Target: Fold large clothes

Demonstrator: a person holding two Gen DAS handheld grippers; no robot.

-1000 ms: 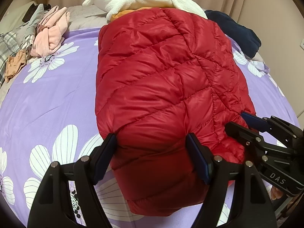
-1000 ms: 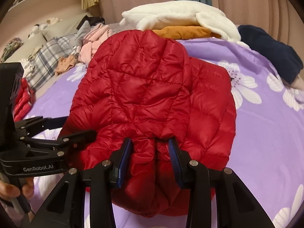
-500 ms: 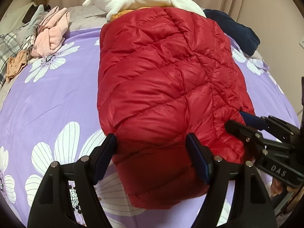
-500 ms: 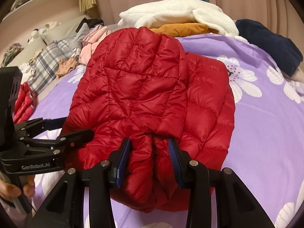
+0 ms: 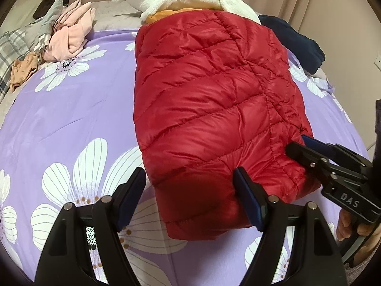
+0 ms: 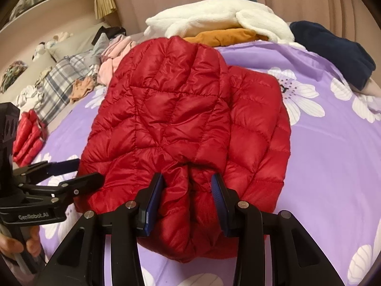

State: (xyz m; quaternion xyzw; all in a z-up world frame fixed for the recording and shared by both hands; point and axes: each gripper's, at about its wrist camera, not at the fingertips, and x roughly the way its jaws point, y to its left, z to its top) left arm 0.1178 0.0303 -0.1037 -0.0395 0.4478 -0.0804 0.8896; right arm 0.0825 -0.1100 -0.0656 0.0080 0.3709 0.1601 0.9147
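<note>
**Red puffer jacket folded on the bed, both grippers at its near edge**

The bed (image 5: 71,109), covered in a purple sheet printed with white flowers, carried everything. The red quilted jacket (image 5: 209,100) lay folded into a long bundle down the middle of it, its far end touching a pile of white fleece (image 6: 214,16) over an orange garment (image 6: 223,37). A navy garment (image 6: 333,47) sat near the right edge of the bed, and pink clothes (image 5: 71,35) and plaid fabric (image 6: 57,78) were heaped at the left.

The left gripper (image 5: 190,200) stood with jaws wide, straddling the near corner of the jacket without pinching it. The right gripper (image 6: 188,202) had its jaws narrowed around a bunched fold of the jacket's near edge, the red fabric bulging between the blue pads (image 6: 154,205).
</note>
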